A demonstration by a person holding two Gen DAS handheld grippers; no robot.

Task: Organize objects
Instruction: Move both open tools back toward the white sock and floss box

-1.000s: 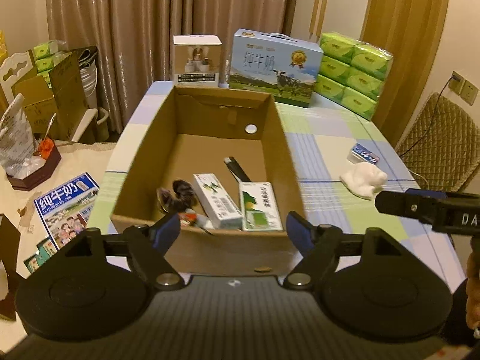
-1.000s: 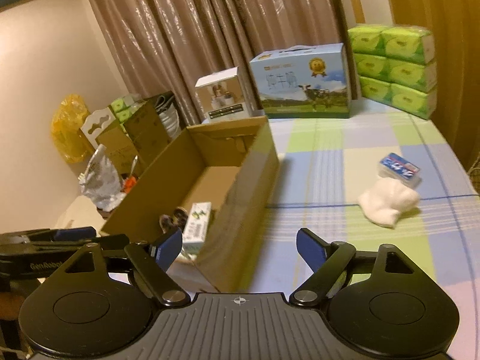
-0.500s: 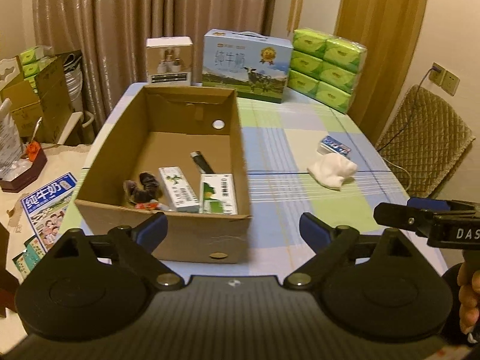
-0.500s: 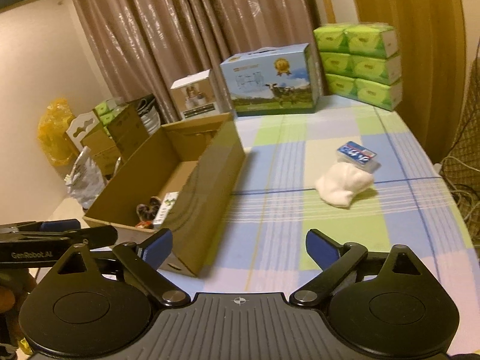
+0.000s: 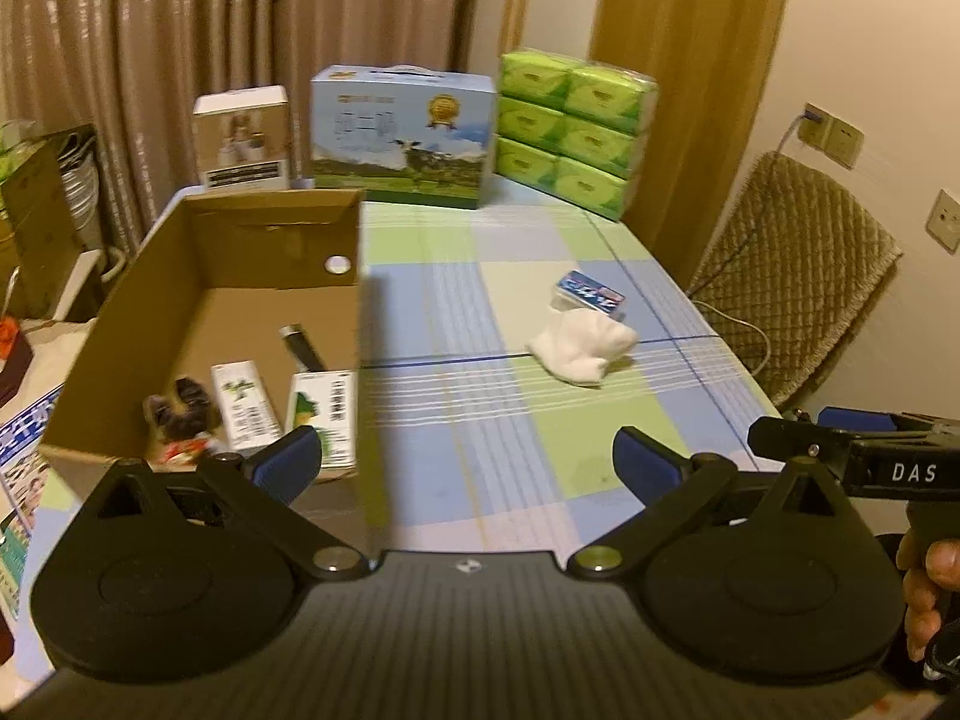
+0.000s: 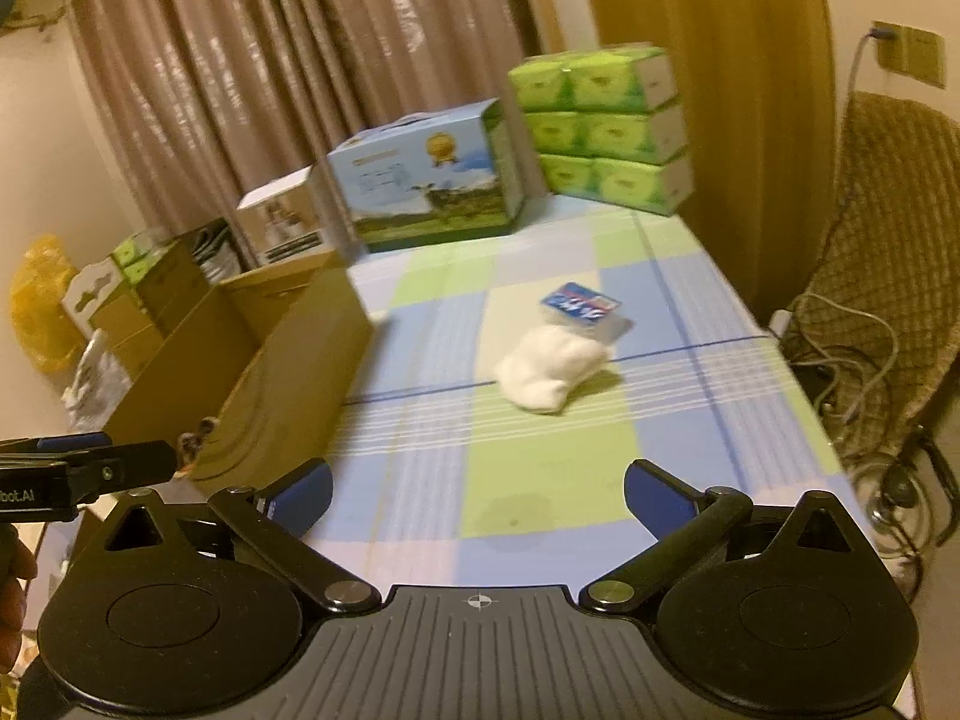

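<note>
On the checked table (image 5: 480, 420), left to right:

Box (image 5: 120, 312): an open cardboard carton is set at the left of the table; its right wall is seen side-on from the right wrist (image 6: 288, 384).
Box contents: a dark bundle (image 5: 180, 411), two green-and-white cartons (image 5: 243, 405) (image 5: 324, 408) and a dark stick (image 5: 300, 348) are laid flat on the floor of the box.
Left gripper (image 5: 465, 462): held above the near table edge, beside the box's right corner; the jaws are spread wide and nothing is held between them. Its tip is seen at the left of the right wrist view (image 6: 120, 462).
Cloth (image 5: 582, 345): a white bundle is left on the table, well apart from the box, ahead of both grippers (image 6: 549, 372).
Pack (image 5: 591, 291): a small blue packet is placed just behind the cloth, touching it (image 6: 582, 303).
Right gripper (image 6: 477, 492): held over the near edge, pointed at the cloth; the jaws are spread wide and empty. Its tip is seen at the right of the left wrist view (image 5: 840, 450).
Back row: a white box (image 5: 243, 138), a blue milk case (image 5: 402, 132) and stacked green tissue packs (image 5: 570, 132) are lined along the far edge.
Chair (image 5: 798, 276): stood to the right of the table.
</note>
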